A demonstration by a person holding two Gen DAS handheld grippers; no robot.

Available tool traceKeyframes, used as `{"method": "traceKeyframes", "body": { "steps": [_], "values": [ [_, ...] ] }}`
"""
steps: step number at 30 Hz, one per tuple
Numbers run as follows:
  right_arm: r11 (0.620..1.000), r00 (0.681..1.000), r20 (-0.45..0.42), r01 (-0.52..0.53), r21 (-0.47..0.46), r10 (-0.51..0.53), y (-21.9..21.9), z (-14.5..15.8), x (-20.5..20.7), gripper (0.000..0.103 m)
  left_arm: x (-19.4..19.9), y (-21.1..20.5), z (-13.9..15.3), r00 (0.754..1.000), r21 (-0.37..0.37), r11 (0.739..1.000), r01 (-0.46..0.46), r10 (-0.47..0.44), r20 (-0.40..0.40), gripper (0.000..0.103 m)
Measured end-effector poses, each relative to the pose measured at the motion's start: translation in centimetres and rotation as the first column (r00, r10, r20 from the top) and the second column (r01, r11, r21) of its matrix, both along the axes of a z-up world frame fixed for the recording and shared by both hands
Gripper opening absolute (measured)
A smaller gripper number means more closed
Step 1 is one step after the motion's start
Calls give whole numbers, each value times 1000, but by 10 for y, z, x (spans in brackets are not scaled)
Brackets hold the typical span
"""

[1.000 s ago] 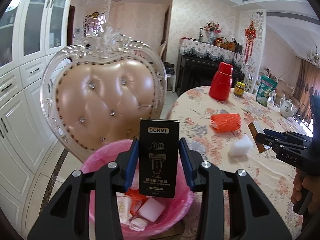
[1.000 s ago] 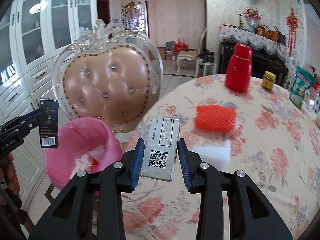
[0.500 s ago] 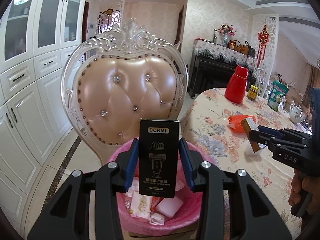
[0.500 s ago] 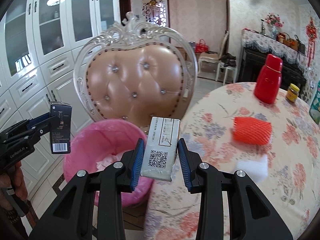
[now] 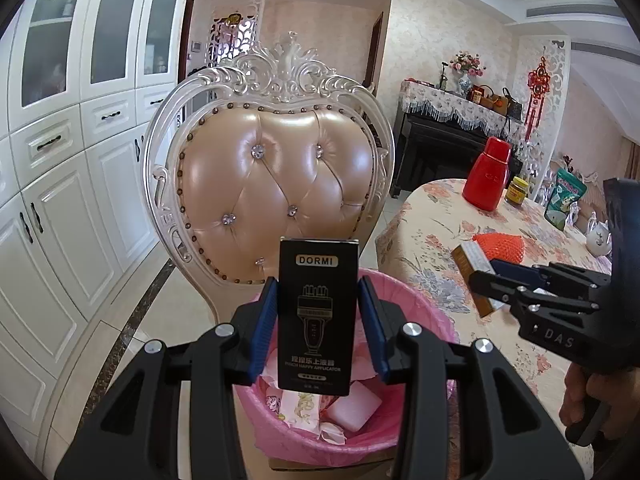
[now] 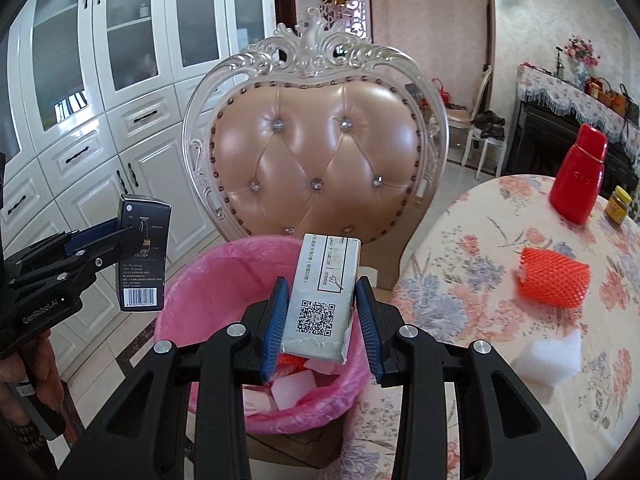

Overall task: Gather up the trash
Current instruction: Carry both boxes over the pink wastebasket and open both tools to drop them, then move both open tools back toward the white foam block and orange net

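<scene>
My left gripper [image 5: 318,320] is shut on a black DORMI box [image 5: 318,300] and holds it upright over the pink-lined trash bin [image 5: 420,316]. My right gripper [image 6: 322,316] is shut on a grey packet with a QR code [image 6: 324,292], above the same bin [image 6: 188,288]. The bin holds white foam pieces and wrappers. In the right wrist view the left gripper [image 6: 120,256] with the black box [image 6: 142,256] is at the left. In the left wrist view the right gripper [image 5: 484,280] with the packet [image 5: 470,258] is at the right.
A tufted pink chair [image 6: 316,152] stands right behind the bin. The floral table [image 6: 500,248] at the right carries an orange foam net [image 6: 554,276], a white foam block [image 6: 548,356], a red flask [image 6: 578,176] and a jar [image 6: 618,206]. White cabinets [image 5: 60,200] line the left wall.
Both grippers have swung left from over the table to above the pink bin, each keeping its item. The chair and bin now fill the centre of both views.
</scene>
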State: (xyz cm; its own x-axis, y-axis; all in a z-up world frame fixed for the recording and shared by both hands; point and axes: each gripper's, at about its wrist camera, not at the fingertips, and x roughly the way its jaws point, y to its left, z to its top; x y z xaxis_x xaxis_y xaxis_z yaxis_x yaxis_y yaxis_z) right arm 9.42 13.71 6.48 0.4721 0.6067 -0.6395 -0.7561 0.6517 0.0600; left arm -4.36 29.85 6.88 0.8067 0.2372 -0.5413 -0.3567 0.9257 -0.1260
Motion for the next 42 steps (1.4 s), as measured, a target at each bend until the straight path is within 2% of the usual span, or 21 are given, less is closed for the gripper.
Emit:
{"method": "traceKeyframes", "body": {
  "steps": [16,18,19,20,22,25,42],
  "values": [
    [998,998,-11,-58,-17,58,27,-10,-6,37,0,5,-7,1000,-20,1000,-9,8,-14,40],
    [998,998,-14,-60,-20,60,29,-13,-5,43,1,6,-7,1000,-23,1000,-12,12,-14,40],
    [998,998,-11,-59,-22,58,29,-13,-5,51,0,7,-7,1000,-25,1000,-13,12,-15,40],
    [998,998,-8,-59,-25,59,29,-14,-5,55,1,6,-8,1000,-28,1000,-11,10,-17,42],
    [998,998,3,-55,-30,55,29,-15,-5,55,3,7,-9,1000,-27,1000,-12,12,-20,44],
    [999,999,-8,-40,-26,39,24,-16,-1,55,2,7,-10,1000,-32,999,-17,17,-18,51],
    [998,998,-1,58,-23,-58,-22,-20,21,67,15,-11,-10,999,-16,1000,12,-12,-30,52]
  ]
}}
